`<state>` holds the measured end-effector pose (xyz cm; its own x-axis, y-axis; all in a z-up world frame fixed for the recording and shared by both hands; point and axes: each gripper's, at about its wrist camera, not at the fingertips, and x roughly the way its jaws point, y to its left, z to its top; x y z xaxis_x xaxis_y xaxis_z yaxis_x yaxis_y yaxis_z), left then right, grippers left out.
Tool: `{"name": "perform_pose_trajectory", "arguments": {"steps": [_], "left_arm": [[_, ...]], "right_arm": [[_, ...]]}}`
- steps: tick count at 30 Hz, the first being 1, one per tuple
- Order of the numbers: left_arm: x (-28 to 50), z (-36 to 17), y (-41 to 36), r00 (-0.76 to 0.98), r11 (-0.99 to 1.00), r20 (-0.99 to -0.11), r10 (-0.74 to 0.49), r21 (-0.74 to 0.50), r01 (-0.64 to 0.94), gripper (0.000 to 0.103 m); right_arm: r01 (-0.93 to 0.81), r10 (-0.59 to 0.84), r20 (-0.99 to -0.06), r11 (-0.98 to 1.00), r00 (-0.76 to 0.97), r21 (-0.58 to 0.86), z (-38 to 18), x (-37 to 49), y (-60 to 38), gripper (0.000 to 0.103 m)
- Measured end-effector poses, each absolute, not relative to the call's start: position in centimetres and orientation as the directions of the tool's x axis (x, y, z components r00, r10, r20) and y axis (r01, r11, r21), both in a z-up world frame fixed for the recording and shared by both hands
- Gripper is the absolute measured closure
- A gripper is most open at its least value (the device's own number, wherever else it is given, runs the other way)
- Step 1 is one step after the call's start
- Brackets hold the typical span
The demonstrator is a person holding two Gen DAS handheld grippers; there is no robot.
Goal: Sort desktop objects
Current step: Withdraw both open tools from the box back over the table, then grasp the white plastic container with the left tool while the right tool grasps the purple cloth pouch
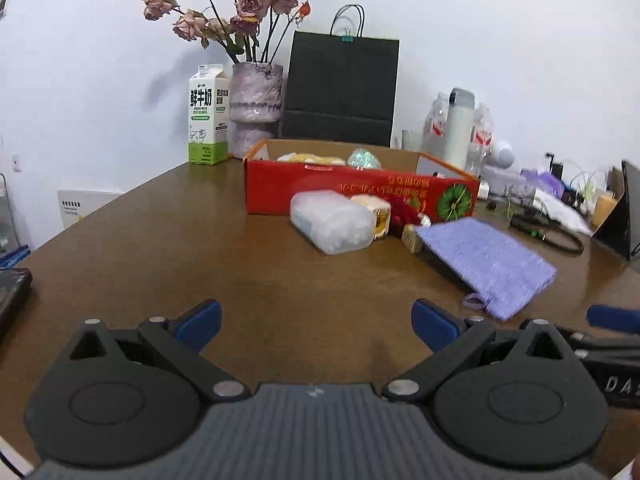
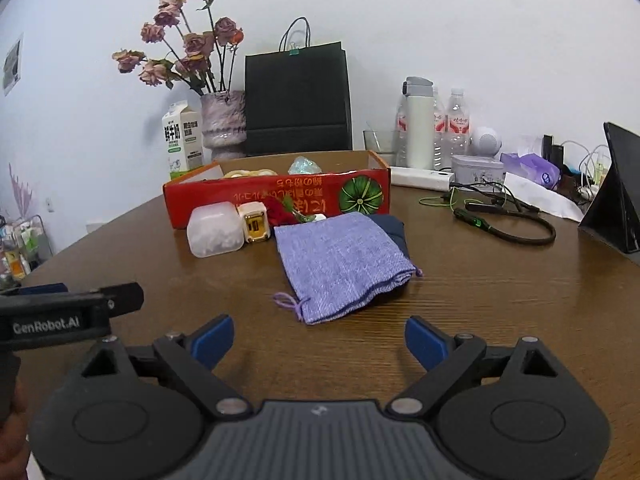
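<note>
A red cardboard box [image 1: 352, 190] [image 2: 280, 196] stands open on the brown table, with pale items and a shiny green thing inside. In front of it lie a translucent plastic container [image 1: 332, 222] [image 2: 216, 230], a small yellow-white charger [image 1: 378, 216] [image 2: 253, 222], a red flower piece [image 1: 402, 210] [image 2: 280, 210] and a purple drawstring pouch [image 1: 488, 262] [image 2: 340, 260] over a dark blue cloth [image 2: 394, 228]. My left gripper [image 1: 316, 320] is open and empty, well short of the container. My right gripper [image 2: 320, 338] is open and empty, just short of the pouch.
At the back stand a milk carton [image 1: 208, 120] [image 2: 182, 140], a vase of dried roses [image 1: 256, 112] [image 2: 222, 120] and a black paper bag [image 1: 340, 88] [image 2: 298, 100]. Bottles [image 2: 436, 124], cables [image 2: 504, 224] and a tablet stand [image 2: 618, 192] crowd the right side. A dark device [image 1: 12, 292] lies at the left edge.
</note>
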<state>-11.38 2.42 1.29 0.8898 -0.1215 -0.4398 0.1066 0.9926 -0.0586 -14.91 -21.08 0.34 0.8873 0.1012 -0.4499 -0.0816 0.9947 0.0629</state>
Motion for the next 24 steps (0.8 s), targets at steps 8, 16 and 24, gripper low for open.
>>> {"name": "perform_pose_trajectory", "arguments": {"steps": [8,16,24], "left_arm": [[-11.1,0.6,2.5,0.888,0.993,-0.443,-0.121,-0.046,0.112,0.0],[-11.0,0.3,2.5,0.883,0.99,-0.449,-0.137,-0.038,0.134,0.0],[-10.6,0.3,1.5,0.871,0.987,-0.475,-0.122,0.033,0.157,0.0]], "right_arm": [[-0.077,0.079,-0.424,0.997,0.902,0.022,0.7,-14.9,-20.7,0.01],[-0.076,0.057,-0.399,0.997,0.915,-0.03,1.0,-14.2,-20.5,0.0],[-0.057,0.031,-0.418,0.997,0.908,-0.049,0.7,-13.2,-20.4,0.0]]}}
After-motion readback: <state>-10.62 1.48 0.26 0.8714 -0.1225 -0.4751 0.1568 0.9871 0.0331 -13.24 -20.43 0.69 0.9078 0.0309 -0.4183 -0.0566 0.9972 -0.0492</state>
